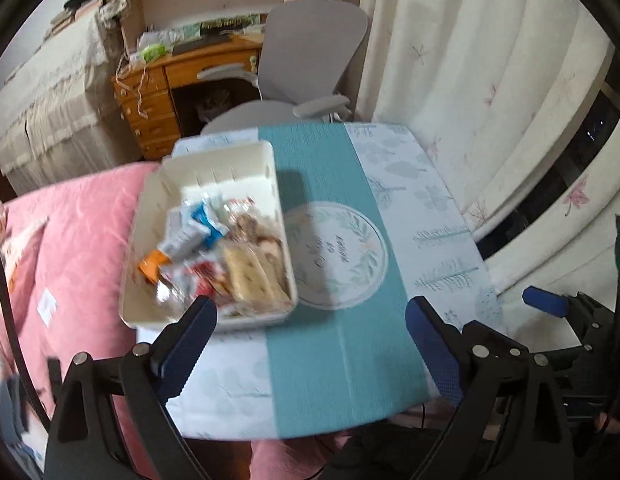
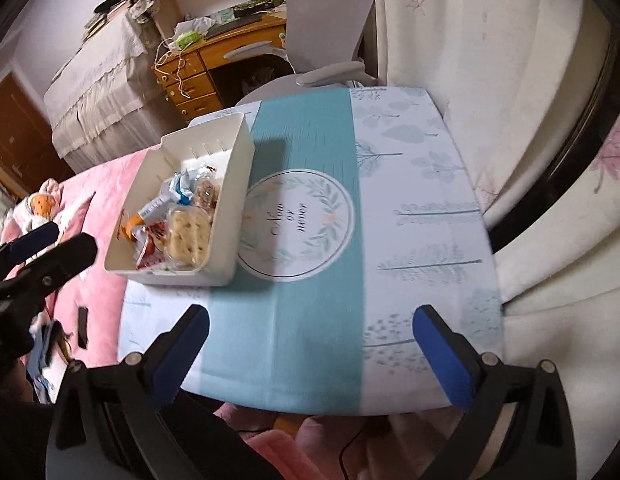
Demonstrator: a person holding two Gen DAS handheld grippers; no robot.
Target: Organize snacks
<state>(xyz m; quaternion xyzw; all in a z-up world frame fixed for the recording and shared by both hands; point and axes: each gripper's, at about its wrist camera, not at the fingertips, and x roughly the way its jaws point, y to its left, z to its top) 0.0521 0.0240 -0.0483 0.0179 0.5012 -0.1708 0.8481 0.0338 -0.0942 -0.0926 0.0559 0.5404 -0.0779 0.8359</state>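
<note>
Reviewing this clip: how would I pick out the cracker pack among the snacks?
Find the small table with the teal-and-white cloth; a cream bin sits at its left edge, next to the pink bedding. In the bin's near right corner lies the cracker pack: clear wrapper, pale square crackers with dots, unlike the blue, orange and red packets beside it.

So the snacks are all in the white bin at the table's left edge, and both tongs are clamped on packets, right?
Not quite. The snacks are in the white bin at the table's left edge, but both wrist views show the left tongs and right tongs open and empty above the cloth.
</note>
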